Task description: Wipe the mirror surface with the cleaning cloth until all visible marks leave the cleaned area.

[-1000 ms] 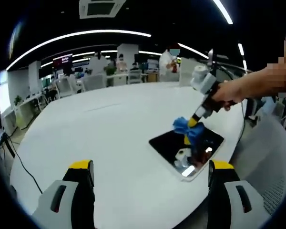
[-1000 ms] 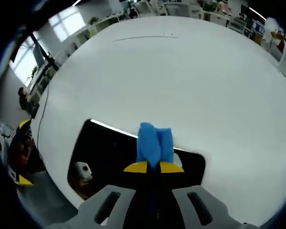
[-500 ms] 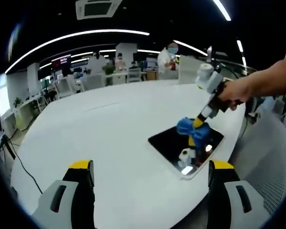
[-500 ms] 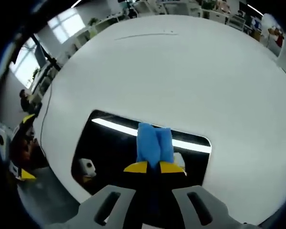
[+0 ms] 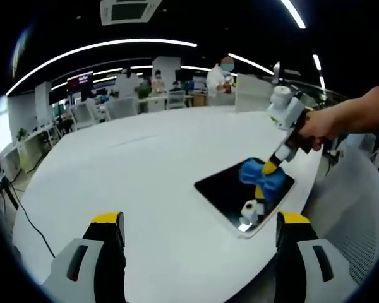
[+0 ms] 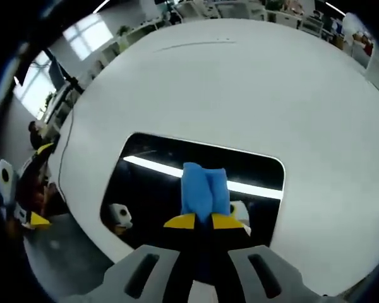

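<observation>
Pressing the bunched blue cleaning cloth (image 6: 204,189) onto the flat dark rectangular mirror (image 6: 151,183), right gripper (image 6: 204,221) clamped on it | mirror near the round white bench (image 5: 145,177) edge | left gripper (image 5: 199,221) spread wide, holding nothing

No text can be read; the lit screen (image 5: 82,80) at the back of the room is too blurred.
</observation>
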The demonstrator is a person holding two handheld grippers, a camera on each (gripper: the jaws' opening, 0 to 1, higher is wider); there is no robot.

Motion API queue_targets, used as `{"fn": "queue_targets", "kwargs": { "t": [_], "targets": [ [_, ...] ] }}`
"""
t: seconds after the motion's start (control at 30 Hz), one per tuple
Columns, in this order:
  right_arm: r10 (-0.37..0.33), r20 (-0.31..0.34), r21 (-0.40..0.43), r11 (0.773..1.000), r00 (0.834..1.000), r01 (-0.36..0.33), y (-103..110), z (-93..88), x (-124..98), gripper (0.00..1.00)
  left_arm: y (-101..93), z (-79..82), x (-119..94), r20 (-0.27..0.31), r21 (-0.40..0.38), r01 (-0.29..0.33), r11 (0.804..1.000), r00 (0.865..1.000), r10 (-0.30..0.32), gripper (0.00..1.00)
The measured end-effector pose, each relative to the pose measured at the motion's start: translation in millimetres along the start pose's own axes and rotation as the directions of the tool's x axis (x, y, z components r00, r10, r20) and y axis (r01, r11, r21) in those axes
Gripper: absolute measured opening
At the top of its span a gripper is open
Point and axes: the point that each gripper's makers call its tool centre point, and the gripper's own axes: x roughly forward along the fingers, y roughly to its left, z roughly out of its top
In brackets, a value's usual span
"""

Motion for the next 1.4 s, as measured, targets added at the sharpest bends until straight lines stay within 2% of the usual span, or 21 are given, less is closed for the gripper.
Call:
{"fn": "queue_targets", "kwargs": {
  "t": [0.53, 1.4],
  "targets": [
    [0.013, -0.011, -0.029, 0.999, 1.000, -0.013, 11.6, -33.1, -10.7, 0.01, 1.5, 0.2, 0.0, 0.007, -0.006, -0.006, 1.000, 1.000, 0.006, 1.00],
    [0.041, -0.019, 0.012, 0.999, 0.999, -0.041, 20.2, -52.8, -18.4, 0.01, 0.3, 1.3, 0.5, 0.013, 0.000, 0.003, 1.000, 1.000, -0.003, 1.00]
  ]
}}
